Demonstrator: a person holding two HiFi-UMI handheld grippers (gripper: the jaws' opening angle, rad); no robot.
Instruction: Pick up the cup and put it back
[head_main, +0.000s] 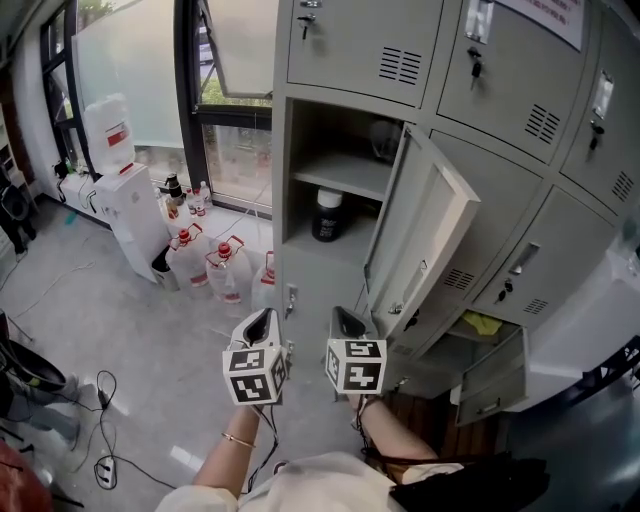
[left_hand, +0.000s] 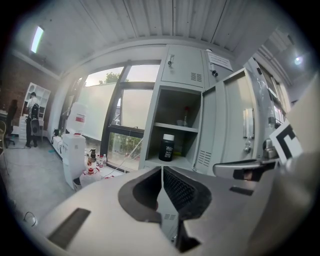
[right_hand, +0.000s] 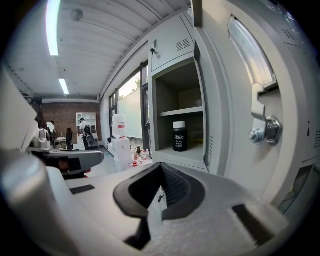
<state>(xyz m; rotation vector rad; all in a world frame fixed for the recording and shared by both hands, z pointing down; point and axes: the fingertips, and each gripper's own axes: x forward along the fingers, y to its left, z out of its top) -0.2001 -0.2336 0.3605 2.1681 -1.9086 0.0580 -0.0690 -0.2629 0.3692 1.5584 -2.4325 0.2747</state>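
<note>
Jaws of left gripper (head_main: 264, 318) and right gripper (head_main: 347, 320) clenched, empty; cup (head_main: 326, 214) upright, long axis vertical, apparently white-lidded.

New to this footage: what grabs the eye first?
A grey locker door stands swung open, and a black cup with a white lid sits inside on the compartment's floor, under its shelf. In front, the left gripper and right gripper hang side by side, both shut and empty.
</note>
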